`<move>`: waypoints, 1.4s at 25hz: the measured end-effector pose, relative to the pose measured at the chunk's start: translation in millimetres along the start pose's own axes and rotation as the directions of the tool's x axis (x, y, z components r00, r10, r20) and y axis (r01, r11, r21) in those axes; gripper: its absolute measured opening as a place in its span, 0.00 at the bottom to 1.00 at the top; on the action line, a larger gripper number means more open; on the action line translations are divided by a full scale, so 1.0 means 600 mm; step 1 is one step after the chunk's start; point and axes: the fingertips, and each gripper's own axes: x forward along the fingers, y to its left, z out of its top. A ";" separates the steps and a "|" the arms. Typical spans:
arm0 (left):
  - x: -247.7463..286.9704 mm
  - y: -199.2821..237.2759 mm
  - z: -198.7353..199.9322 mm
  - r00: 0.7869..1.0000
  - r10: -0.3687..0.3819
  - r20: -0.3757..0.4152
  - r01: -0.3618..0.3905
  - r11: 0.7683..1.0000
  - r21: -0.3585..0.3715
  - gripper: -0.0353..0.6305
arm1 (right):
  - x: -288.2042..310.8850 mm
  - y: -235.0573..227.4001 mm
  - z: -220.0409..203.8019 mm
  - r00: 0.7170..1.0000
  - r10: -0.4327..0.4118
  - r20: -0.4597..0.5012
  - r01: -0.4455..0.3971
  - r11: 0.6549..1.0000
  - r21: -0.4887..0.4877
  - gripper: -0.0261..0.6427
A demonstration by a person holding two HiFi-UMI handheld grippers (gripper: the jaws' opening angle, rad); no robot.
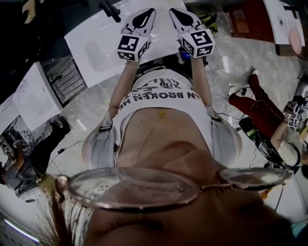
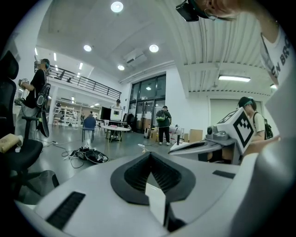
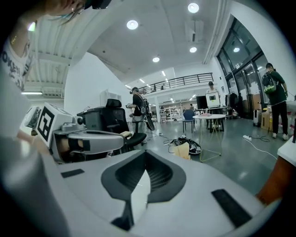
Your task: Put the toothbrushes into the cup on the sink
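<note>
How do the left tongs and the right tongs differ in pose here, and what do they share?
The left tongs lean rightward toward their tip, while the right tongs lean leftward, so the tips converge. The left tongs' marker cube shows a different square pattern from the right tongs' cube. Both are shut with nothing between them, held over the white sink top.

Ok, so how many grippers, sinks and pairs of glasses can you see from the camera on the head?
Grippers: 2, the left gripper and the right gripper, both with jaws together
Sink: 1
Pair of glasses: 1
Total: 4
</note>
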 end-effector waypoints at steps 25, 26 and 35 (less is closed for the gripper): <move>0.021 -0.006 0.083 0.999 0.012 0.045 -0.013 1.000 0.010 0.07 | -0.005 -0.001 0.088 0.999 0.040 0.018 -0.037 0.993 -0.114 0.08; 0.020 -0.009 0.083 0.999 0.012 0.045 -0.012 1.000 0.011 0.07 | -0.009 -0.001 0.089 0.999 0.037 0.019 -0.035 0.993 -0.115 0.08; 0.000 -0.008 0.077 0.999 0.006 0.045 -0.007 1.000 0.012 0.07 | -0.011 0.017 0.090 0.999 0.028 0.020 -0.025 0.991 -0.131 0.08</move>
